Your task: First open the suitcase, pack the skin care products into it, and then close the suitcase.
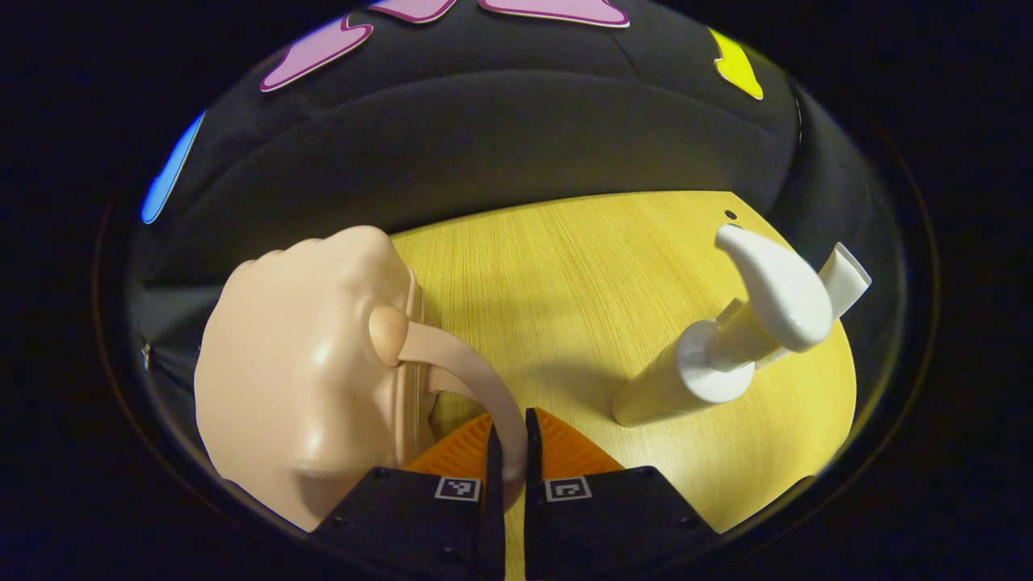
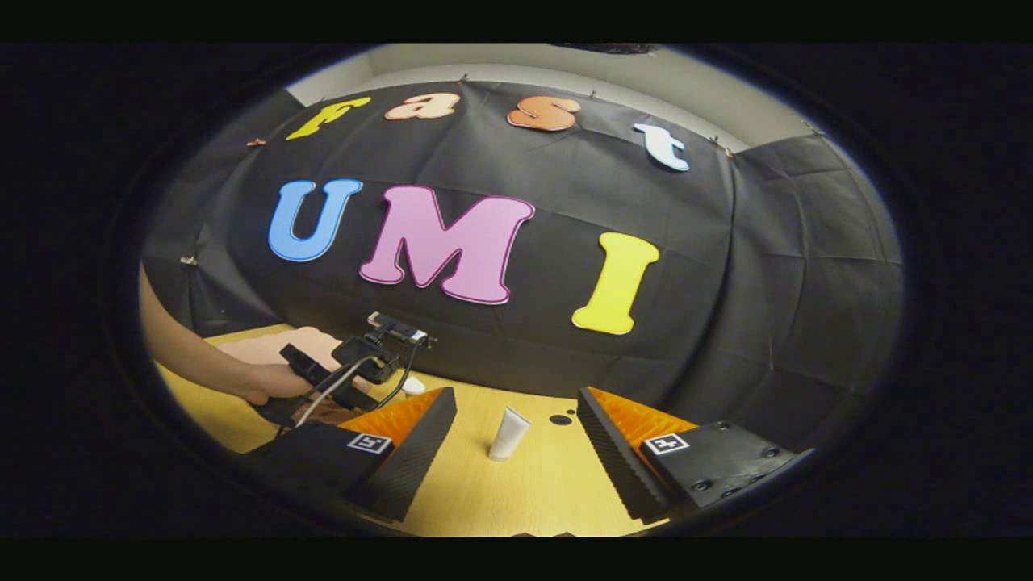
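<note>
- On the yellow wooden table (image 1: 581, 266) sits a peach toy suitcase (image 1: 299, 371); the left gripper (image 1: 508, 452) has its fingers pinched narrow on the suitcase's curved handle strap (image 1: 472, 375).
- Beside it a white pump bottle (image 1: 726, 339) stands, touching a white tube (image 1: 843, 278) behind.
- Risk, as I judge it: pulling the strap may drag the light case or topple the bottle instead of opening it.
- Right gripper view adds the right gripper (image 2: 516, 452), fingers wide and empty, the tube (image 2: 508, 433) standing between them farther off, and the hand (image 2: 270, 383) holding the other gripper.
</note>
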`<act>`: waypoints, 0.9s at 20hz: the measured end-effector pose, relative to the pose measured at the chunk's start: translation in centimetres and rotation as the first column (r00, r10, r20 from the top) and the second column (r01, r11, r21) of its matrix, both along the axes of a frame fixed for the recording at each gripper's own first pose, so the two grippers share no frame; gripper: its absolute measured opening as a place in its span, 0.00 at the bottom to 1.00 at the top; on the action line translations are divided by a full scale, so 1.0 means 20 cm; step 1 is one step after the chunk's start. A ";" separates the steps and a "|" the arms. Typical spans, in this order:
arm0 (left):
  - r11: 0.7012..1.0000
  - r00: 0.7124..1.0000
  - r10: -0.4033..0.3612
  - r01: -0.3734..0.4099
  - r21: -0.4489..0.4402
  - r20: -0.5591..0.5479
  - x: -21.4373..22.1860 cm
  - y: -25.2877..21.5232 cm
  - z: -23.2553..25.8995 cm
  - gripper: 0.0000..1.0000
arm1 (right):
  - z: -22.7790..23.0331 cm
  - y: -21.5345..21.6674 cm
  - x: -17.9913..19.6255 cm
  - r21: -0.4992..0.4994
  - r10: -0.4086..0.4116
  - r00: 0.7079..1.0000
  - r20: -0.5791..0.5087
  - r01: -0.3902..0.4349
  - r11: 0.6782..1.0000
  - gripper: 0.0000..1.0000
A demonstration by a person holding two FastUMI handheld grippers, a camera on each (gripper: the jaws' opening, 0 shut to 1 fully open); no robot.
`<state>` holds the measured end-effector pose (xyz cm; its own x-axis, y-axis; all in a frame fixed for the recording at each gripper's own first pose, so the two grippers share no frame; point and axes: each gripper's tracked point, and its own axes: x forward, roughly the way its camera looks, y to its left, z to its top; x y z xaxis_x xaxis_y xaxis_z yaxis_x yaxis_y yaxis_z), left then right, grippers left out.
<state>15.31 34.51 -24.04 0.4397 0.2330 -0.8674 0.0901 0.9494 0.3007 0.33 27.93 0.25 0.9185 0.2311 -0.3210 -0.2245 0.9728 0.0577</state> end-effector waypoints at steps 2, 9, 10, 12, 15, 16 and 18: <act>0.998 1.000 0.019 -0.018 -0.059 0.011 0.01 -0.03 0.12 0.14 | 0.01 0.03 -0.02 0.021 -0.012 1.000 -0.019 0.013 1.000 0.97; 0.989 0.994 0.009 0.008 -0.150 0.111 0.08 0.05 0.74 0.14 | 0.08 0.21 -0.07 0.002 0.004 1.000 -0.010 -0.004 1.000 0.97; 0.986 0.993 0.019 0.001 -0.167 0.118 0.10 0.09 0.81 0.14 | 0.10 0.24 -0.07 0.017 0.001 1.000 -0.017 -0.001 1.000 0.97; 0.981 0.991 0.039 -0.014 -0.194 0.128 0.13 0.19 0.95 0.14 | 0.12 0.29 -0.09 0.039 -0.008 0.999 -0.036 0.009 0.999 0.97; 0.977 0.983 0.073 -0.037 -0.210 0.166 0.21 0.39 1.17 0.14 | 0.20 0.34 -0.10 0.039 -0.018 0.999 -0.026 0.019 0.999 0.97; 0.979 0.980 0.080 -0.043 -0.199 0.182 0.24 0.48 1.24 0.14 | 0.21 0.37 -0.10 0.036 -0.020 1.000 -0.024 0.021 0.999 0.97; 0.986 0.975 0.090 -0.059 -0.154 0.204 0.27 0.70 1.37 0.14 | 0.22 0.41 -0.10 0.033 -0.021 0.999 -0.034 0.022 0.999 0.97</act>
<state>20.73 48.57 3.43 0.6016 0.1495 -0.7847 -0.0324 0.9861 0.1630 -1.73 36.15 4.61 0.9120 0.2223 -0.3446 -0.2007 0.9748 0.0977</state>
